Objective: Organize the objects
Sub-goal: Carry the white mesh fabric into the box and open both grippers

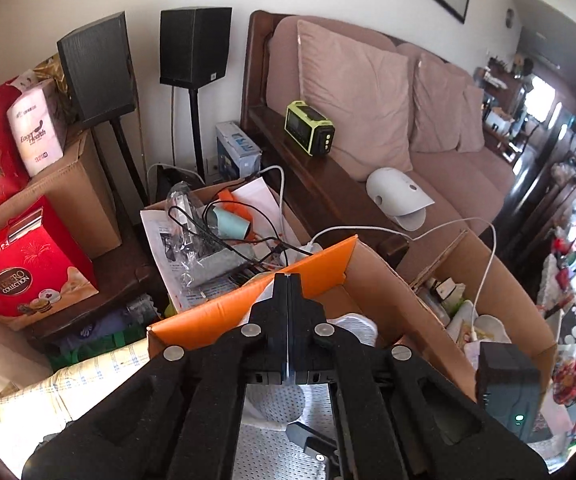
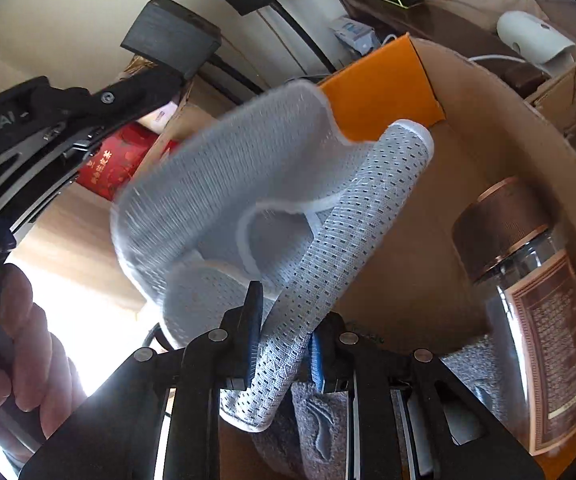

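Left wrist view: the left gripper (image 1: 288, 292) hangs over an open cardboard box (image 1: 408, 292) with an orange flap (image 1: 255, 304), its two fingers pressed flat together with nothing visible between them, so it is clenched and empty. Below it lies pale mesh fabric, part of the mesh garment (image 1: 279, 436) that the task is dealing with. Behind stand a sofa (image 1: 368, 92), two speakers (image 1: 195, 44) and a second box full of cables and papers (image 1: 215, 240).

Right wrist view: the right gripper (image 2: 283, 344) is grasping the mesh garment (image 2: 247, 200). A folded edge of the white perforated cloth is pinched between the fingers (image 2: 253, 320), and the rest rises above them, blurred and draped, over the inside of the cardboard box (image 2: 488, 120). In the box a glass bottle with a copper-coloured cap (image 2: 528, 280) lies against the wall, and a grey sock (image 2: 320, 432) rests under the gripper. A hand (image 2: 19, 344) holding the other tool shows at the left.

The step in hand looks like packing the garment into the box. The next move probably calls for lowering it onto the bare floor of the box beside the bottle, then letting go.
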Demonstrator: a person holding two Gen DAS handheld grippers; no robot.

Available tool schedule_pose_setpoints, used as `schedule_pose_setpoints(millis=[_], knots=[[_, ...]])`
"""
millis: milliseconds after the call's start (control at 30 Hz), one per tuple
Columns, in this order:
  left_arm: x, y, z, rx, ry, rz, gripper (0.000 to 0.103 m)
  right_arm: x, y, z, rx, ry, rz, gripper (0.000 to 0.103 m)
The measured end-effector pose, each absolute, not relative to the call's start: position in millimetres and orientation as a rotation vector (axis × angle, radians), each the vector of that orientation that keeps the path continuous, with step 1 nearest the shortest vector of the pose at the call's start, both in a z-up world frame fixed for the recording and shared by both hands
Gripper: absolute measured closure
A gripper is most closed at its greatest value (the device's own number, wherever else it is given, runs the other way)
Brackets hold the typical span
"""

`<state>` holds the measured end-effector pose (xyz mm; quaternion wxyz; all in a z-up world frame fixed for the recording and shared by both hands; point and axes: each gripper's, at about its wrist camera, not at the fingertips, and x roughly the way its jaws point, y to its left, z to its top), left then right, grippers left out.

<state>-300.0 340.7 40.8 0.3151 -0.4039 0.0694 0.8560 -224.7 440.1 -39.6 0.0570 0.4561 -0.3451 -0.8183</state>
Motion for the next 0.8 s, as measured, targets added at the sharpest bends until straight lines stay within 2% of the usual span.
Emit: schedule_pose_setpoints(millis=[100,167,233,367,567,667,800], knots=[[-303.0,341.8,35.6,-1.083,0.182,2.236,0.103,-231.2,433.7,-46.0,1.402,-1.004,-2.511,0.083],[-300.4,341.0,31.5,-1.092,0.205,2.227,0.103,-233.6,429.9,-45.2,1.427,-0.958,-2.538,0.078],[-296.9,337.7,26.9,-1.107,0.231,2.217,0.103,-235.8,427.8,-45.8,1.467,-0.919,-2.538,0.067],[-286.8,322.3,19.5,-1.145,0.269,2.205,0.103,-228.4,429.4,-43.4,1.509,-0.857,-2.544,0.064],[-273.0,287.0,10.5,-1.182,0.227,2.195,0.102,-203.9,434.3,-18.2,1.536,-0.636,-2.648,0.05],[-266.9,265.8,7.9,-1.193,0.195,2.213,0.091,-192.0,438.0,-6.9,1.513,-0.56,-2.702,0.049],[-261.2,232.4,3.6,-1.219,0.127,2.229,0.067,-182.6,441.3,10.8,1.462,-0.48,-2.793,0.049]])
